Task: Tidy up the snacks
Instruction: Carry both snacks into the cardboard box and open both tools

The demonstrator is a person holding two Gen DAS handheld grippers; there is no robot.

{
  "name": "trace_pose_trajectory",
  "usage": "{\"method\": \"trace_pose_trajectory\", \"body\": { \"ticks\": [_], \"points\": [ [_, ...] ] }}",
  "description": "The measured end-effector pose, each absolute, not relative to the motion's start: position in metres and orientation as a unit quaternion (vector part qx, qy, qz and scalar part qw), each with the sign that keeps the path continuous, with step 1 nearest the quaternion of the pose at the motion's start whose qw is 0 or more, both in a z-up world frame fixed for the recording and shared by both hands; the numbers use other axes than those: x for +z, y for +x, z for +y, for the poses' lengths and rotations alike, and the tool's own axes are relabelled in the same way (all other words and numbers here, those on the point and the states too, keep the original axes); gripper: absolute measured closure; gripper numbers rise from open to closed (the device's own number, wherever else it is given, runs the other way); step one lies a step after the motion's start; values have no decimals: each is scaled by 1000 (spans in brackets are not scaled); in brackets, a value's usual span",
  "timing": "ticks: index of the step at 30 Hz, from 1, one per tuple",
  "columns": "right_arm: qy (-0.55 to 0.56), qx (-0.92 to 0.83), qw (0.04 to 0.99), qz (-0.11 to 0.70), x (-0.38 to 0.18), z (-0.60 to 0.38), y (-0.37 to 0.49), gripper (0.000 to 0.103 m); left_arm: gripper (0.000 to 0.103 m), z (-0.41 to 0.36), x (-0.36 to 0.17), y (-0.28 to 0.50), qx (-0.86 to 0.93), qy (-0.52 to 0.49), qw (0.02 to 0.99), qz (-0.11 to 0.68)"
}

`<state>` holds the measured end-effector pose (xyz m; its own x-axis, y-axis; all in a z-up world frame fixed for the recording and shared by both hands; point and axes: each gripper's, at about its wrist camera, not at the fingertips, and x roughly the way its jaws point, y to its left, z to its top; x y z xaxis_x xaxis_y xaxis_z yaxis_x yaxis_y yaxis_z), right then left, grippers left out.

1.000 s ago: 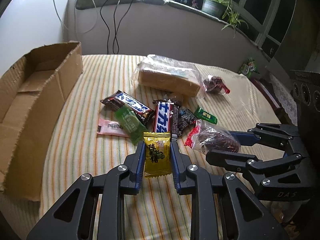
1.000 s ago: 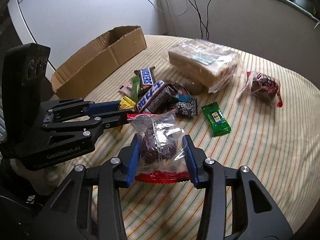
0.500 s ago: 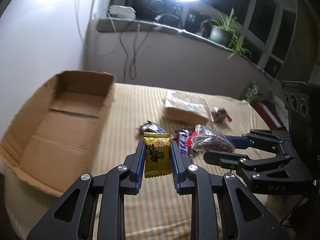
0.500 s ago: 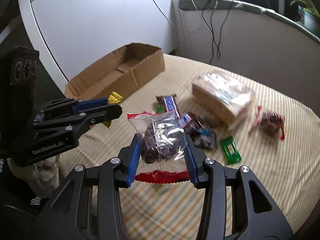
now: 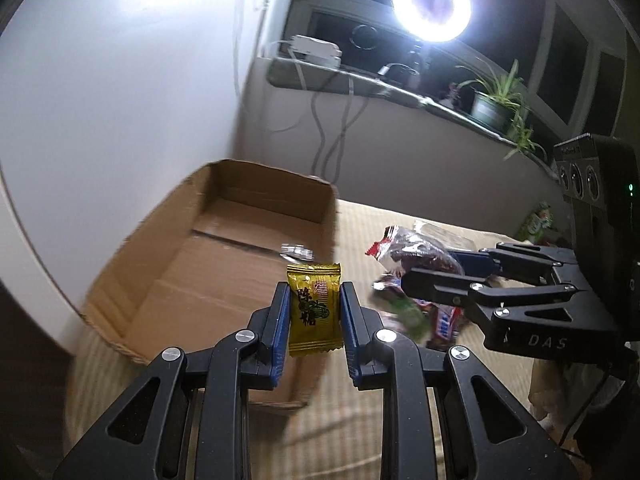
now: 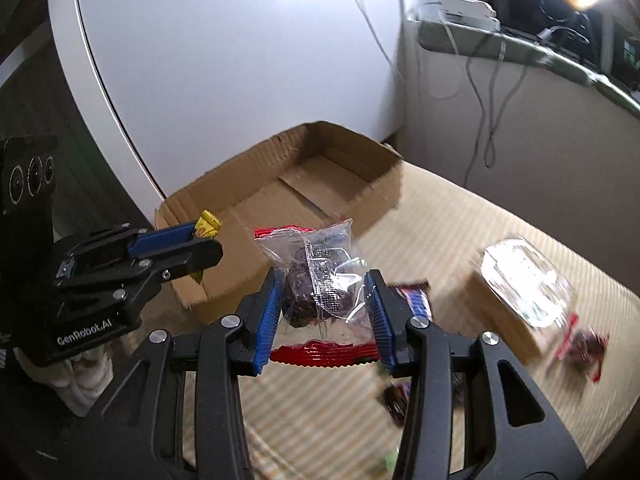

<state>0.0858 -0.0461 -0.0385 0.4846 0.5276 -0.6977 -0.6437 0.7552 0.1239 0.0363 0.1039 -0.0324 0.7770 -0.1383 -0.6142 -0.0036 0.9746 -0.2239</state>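
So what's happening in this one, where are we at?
A person is sorting snacks with a handheld gripper in each hand. The left gripper is shut on a yellow candy packet, and the right gripper is shut on a clear, red-edged bag with a dark snack. Both are held in the air near the open cardboard box; nothing has been released. More snacks lie on the striped tablecloth.

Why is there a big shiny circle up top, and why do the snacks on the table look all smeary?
Left wrist view: that circle is a ring light, so bright it glares white; the yellow candy stays sharp while the cardboard box looks soft. Right wrist view: the bread bag and striped tablecloth smear with motion blur; walls bend from the fisheye lens.
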Motion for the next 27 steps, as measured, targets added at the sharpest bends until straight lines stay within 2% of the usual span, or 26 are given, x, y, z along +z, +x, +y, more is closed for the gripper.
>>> {"method": "trace_pose_trajectory", "body": {
  "ticks": [21, 25, 27],
  "points": [
    [-113, 357, 840, 393, -59, 28, 125, 58, 81, 146, -52, 49, 9, -123, 929, 348],
    [-108, 351, 843, 393, -59, 25, 129, 49, 80, 145, -52, 50, 16, -121, 929, 349],
    [-99, 351, 844, 394, -58, 22, 131, 40, 79, 145, -52, 51, 20, -120, 928, 352]
  ]
}}
